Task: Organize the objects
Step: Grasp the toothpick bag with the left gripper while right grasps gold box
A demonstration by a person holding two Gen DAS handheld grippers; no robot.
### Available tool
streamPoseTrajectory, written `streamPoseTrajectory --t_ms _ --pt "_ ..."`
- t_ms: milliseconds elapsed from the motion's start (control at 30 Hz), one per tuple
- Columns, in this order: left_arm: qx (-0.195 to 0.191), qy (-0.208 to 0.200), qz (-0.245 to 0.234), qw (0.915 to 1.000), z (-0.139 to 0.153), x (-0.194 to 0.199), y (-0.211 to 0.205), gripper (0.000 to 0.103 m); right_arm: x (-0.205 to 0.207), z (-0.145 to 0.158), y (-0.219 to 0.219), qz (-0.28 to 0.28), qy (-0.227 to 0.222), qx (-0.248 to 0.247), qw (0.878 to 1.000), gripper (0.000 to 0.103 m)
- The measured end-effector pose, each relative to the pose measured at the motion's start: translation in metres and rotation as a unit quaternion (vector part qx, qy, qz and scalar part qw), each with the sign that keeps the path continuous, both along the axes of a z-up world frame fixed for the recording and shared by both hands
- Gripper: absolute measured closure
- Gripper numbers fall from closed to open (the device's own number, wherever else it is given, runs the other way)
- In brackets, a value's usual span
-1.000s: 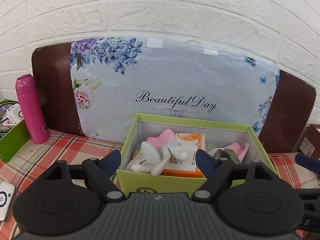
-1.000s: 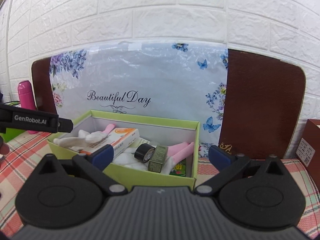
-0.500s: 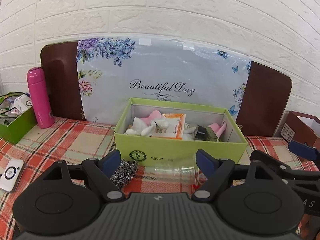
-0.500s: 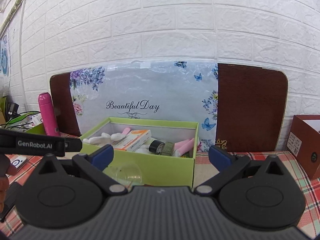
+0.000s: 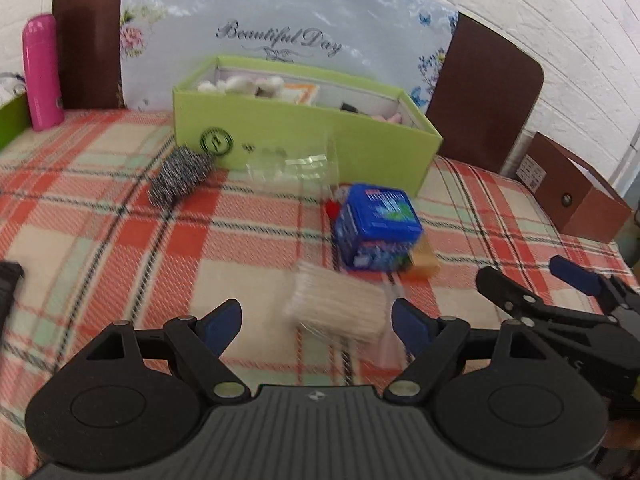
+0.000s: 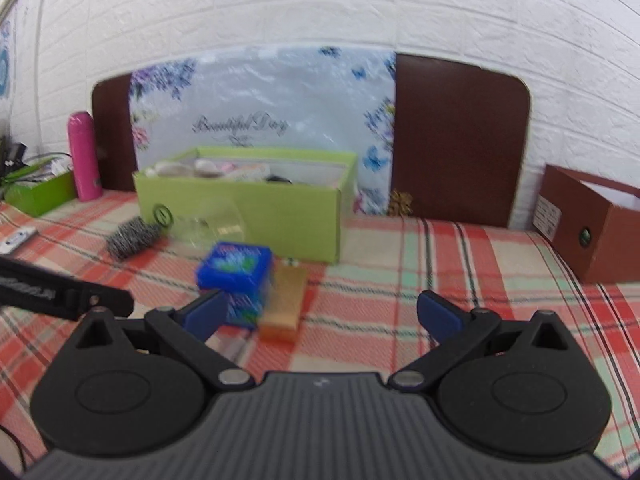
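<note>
A light green box with several small items inside stands at the back of the plaid tablecloth. In front of it lie a steel scourer, a clear plastic cup on its side, a blue packet, a small tan box and a bundle of pale sticks. My left gripper is open, with the stick bundle lying between and just ahead of its fingers. My right gripper is open too, near the tan box and blue packet.
A pink bottle and a green tray stand at the back left. A brown box sits at the right. A floral board leans on the white brick wall. A white device lies far left.
Both grippers have pulled back from the green box and dipped toward the cloth. The loose items in front of the box have come into view. Both stay open.
</note>
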State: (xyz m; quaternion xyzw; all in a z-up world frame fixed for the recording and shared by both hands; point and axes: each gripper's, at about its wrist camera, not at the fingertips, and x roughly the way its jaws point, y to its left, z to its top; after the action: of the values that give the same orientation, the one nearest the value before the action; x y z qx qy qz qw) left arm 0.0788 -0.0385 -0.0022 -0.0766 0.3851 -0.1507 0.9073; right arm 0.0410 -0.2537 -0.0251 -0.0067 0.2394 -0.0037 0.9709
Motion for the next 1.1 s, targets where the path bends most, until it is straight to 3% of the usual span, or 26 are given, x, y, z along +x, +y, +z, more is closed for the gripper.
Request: streamPoseTrajectory --t_ms 67,233,433,567,667,733,800,833,867,900,933,967,1067,1100 --pt "-0.024 0.020 -0.009 0.9995 -0.011 -0.002 -0.008 0.018 -0.004 -0.007 -0.007 -0.012 0.009 0.006 1.000 0.000" --pt "-0.024 0.032 0.022 0.9990 -0.025 0.016 -0.021 0.022 -0.008 -0.013 -0.017 -0.021 0.017 0.019 0.999 0.000" --pt "-0.006 0.016 0.068 0.9976 -0.031 0.040 -0.018 0.022 0.001 -0.019 -0.014 -0.014 0.024 0.015 0.999 0.000" --pt "0.042 -0.013 0.058 0.9973 -0.033 0.049 -0.023 0.022 0.016 -0.026 -0.002 0.009 0.036 0.004 0.999 0.002" --pt "0.081 -0.037 0.024 0.9957 -0.037 0.054 -0.024 0.026 0.033 -0.030 0.007 0.024 0.045 -0.001 0.999 0.012" --pt "0.082 -0.042 -0.002 0.9957 -0.034 0.055 -0.018 0.040 0.047 -0.034 0.010 0.033 0.056 0.003 0.998 0.016" --pt "0.073 -0.040 -0.029 0.9961 -0.031 0.056 -0.011 0.067 0.059 -0.037 0.012 0.040 0.068 0.009 0.997 0.024" --pt "0.075 -0.042 -0.043 0.9954 -0.031 0.055 -0.009 0.070 0.064 -0.039 0.014 0.043 0.074 0.010 0.996 0.028" --pt "0.079 -0.044 -0.056 0.9944 -0.030 0.053 -0.008 0.079 0.069 -0.041 0.016 0.047 0.080 0.008 0.996 0.037" --pt "0.084 -0.047 -0.063 0.9934 -0.029 0.051 -0.006 0.084 0.073 -0.043 0.018 0.051 0.087 0.007 0.995 0.056" --pt "0.087 -0.049 -0.071 0.9924 -0.028 0.049 -0.005 0.086 0.076 -0.045 0.018 0.050 0.097 0.009 0.994 0.069" --pt "0.086 -0.049 -0.074 0.9924 -0.027 0.046 -0.002 0.086 0.076 -0.046 0.018 0.049 0.102 0.014 0.993 0.073" --pt "0.088 -0.049 -0.054 0.9935 -0.021 0.033 0.010 0.085 0.065 -0.044 0.014 0.052 0.107 0.022 0.993 0.073" --pt "0.091 -0.052 -0.040 0.9937 -0.018 0.027 0.015 0.078 0.058 -0.042 0.012 0.056 0.108 0.020 0.992 0.073"
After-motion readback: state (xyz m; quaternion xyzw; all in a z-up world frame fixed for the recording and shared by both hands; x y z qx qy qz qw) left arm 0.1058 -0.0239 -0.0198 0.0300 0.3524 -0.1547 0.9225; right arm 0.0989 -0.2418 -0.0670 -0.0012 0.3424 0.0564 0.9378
